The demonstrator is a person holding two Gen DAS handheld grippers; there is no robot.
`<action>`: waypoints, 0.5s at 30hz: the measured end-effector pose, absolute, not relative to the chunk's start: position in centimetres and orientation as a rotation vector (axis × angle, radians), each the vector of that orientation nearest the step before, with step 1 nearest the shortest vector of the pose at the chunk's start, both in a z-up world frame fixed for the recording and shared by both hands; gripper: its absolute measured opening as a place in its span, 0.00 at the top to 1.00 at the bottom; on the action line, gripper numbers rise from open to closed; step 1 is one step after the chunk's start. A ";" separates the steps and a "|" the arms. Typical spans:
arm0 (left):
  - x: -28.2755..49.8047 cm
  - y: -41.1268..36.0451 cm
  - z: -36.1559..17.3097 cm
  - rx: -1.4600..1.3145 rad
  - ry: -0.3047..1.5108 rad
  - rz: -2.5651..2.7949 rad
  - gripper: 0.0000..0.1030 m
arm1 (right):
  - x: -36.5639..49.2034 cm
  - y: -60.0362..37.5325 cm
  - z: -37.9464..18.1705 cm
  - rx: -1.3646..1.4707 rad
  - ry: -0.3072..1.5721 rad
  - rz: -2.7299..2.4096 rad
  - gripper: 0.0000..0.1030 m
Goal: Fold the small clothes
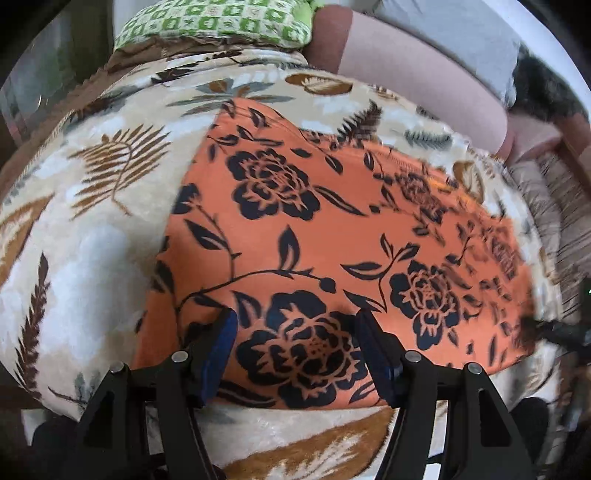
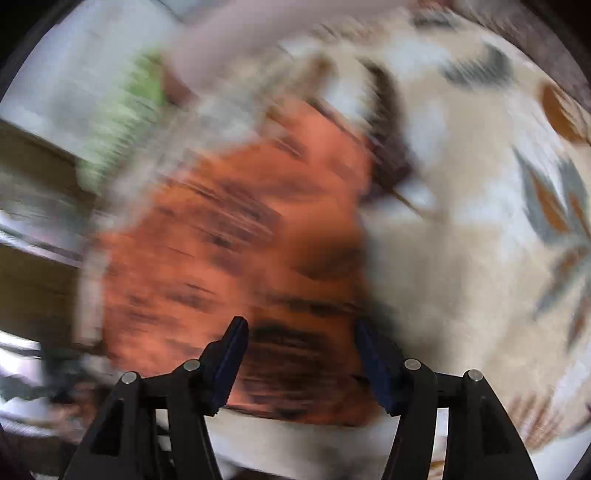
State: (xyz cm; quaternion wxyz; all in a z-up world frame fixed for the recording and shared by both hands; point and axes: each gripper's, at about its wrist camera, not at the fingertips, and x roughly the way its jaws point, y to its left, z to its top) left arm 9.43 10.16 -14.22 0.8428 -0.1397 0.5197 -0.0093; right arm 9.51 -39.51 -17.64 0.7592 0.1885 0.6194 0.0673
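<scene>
Cloth (image 1: 332,229), orange with black flowers, lies flat on a leaf-patterned blanket (image 1: 92,221); the left claw (image 1: 297,321) and right claw (image 2: 301,330) both hang released over its near edge, grasping nothing. Each should probably pinch a near corner cleanly, lifting only the cloth. Beyond sits a green checked cushion (image 1: 221,22).

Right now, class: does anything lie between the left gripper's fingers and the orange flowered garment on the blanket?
Nothing visible does. The left gripper stands open directly over the near edge of the orange flowered garment, which lies flat on the leaf-patterned blanket. Its upper surface is bare. The green checked pillow sits well beyond it.
</scene>
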 end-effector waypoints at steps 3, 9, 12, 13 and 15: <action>8.7 13.5 -13.0 -0.415 1.066 -0.034 0.35 | 8.8 -39.8 -15.4 0.399 1.267 0.106 0.38; 7.9 19.1 -12.8 -0.632 1.048 -0.071 0.35 | 8.2 -35.3 -8.9 0.270 1.059 0.233 0.38; 7.3 19.6 -14.4 -0.713 1.082 -0.099 0.35 | 8.6 -33.3 -10.0 0.300 1.089 0.364 0.37; 7.3 19.6 -15.1 -0.717 1.101 -0.088 0.35 | 8.9 -32.6 -11.1 0.306 1.124 0.380 0.37; 7.2 19.8 -16.7 -0.722 1.157 -0.003 0.58 | 9.3 -32.2 -13.6 0.309 1.194 0.350 0.37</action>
